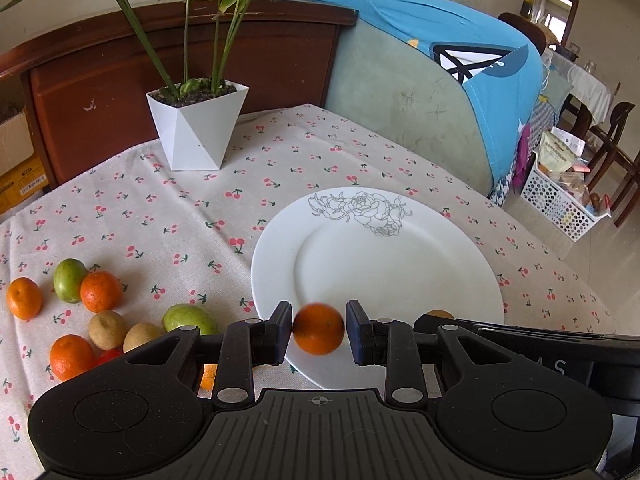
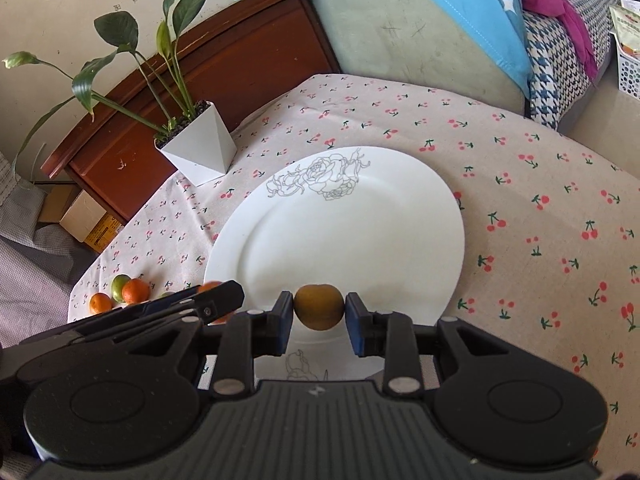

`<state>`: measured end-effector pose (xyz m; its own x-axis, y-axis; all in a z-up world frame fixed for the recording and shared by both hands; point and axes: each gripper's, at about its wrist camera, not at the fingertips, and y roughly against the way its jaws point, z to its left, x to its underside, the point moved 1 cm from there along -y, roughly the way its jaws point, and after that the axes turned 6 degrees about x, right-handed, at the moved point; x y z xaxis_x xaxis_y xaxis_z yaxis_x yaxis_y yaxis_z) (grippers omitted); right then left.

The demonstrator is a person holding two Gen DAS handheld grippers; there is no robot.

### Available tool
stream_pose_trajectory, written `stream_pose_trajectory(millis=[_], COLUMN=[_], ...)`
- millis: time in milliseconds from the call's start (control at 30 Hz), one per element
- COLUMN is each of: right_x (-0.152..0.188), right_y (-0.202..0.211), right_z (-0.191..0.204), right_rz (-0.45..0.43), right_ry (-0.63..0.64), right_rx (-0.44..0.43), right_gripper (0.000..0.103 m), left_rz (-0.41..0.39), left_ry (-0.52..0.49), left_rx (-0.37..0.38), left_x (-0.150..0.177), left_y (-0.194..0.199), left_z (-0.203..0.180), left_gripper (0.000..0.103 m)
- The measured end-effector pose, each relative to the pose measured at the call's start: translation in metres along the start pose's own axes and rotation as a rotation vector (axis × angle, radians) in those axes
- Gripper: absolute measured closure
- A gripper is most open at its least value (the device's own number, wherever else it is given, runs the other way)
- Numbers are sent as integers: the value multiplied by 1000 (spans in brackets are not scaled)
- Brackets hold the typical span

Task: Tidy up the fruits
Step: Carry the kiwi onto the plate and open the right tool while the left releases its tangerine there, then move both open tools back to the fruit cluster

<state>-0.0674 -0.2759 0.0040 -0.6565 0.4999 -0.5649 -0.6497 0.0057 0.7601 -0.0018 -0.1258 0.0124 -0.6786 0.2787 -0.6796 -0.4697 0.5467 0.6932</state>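
The left hand-held gripper has a small orange mandarin between its blue pads; the fruit looks blurred, a sliver of gap shows at each pad, and whether the pads still press on it I cannot tell. It sits over the near rim of a white plate printed with a grey rose outline. The right hand-held gripper is clamped narrowly on a brownish-green round fruit (its kind is hard to tell), pads touching both sides, also above the plate's near edge. The plate's bowl is bare and rests on a desk covered by a cherry-print cloth.

Left of the plate lies a loose cluster of fruit on the cloth: three more mandarins, two green fruits and two tan ones, some touching each other. A white faceted pot with a leafy plant stands at the far edge of the desk, well apart from the plate.
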Motion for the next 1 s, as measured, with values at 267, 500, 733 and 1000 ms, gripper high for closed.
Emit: stream_pose_trajectory(millis=[267,500,733,1000], right_x=[-4,-5,-2,5], right_y=[3,7,9,10], right_z=[0,6,21,36], right_rz=[-30,-50,-73,-84], right_ry=[-15,9,74,120], right_rx=[-5,-30,-41,-97], right_gripper=[67,64,55,55], left_rz=[-24,-32,-29,-14], left_ry=[29,42,49,82], left_rx=[-20,-48,-88,-136], left_x=[-6,-9,-12,-11], left_y=[8,14,22,33], left_z=[4,10,19,43], left_gripper=[64,57,55,54])
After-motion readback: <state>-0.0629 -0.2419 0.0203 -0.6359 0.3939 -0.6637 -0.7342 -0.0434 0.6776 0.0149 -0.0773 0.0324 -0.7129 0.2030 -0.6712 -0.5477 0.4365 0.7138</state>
